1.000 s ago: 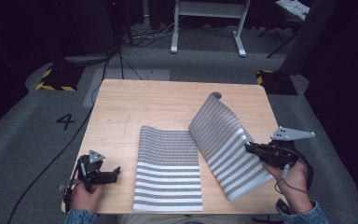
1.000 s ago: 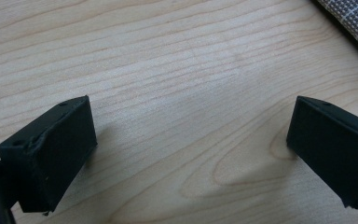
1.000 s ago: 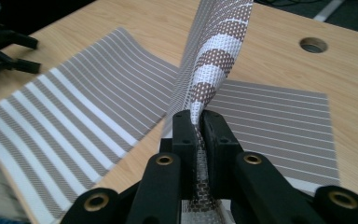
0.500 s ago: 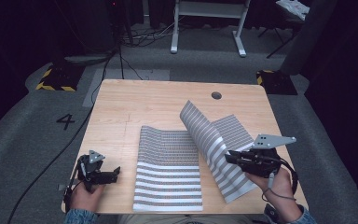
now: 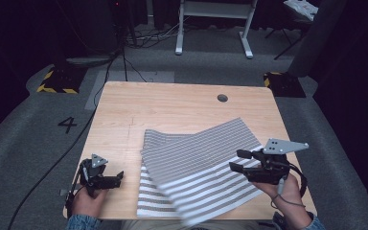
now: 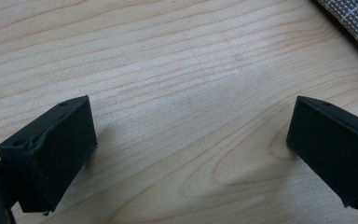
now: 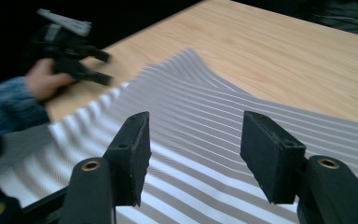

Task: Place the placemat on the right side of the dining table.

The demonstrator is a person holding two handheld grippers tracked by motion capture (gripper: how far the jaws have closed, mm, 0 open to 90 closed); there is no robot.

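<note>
High view: the right hand-held gripper [image 5: 239,160], jaws just opened and empty, lets the grey-and-white striped woven cloth [image 5: 196,163] fall folded across the light wooden tabletop [image 5: 172,103]; the left hand-held gripper [image 5: 117,178] waits wide open.

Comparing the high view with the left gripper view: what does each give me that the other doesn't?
High view alone: the right gripper with jaws apart over the striped cloth, which lies folded over itself, the cable hole in the table, and the floor's number 4 marking. Left gripper view alone: the wood grain up close between the left gripper jaws, which stand wide with nothing between them. Both share the tabletop, the left gripper and some cloth.
</note>
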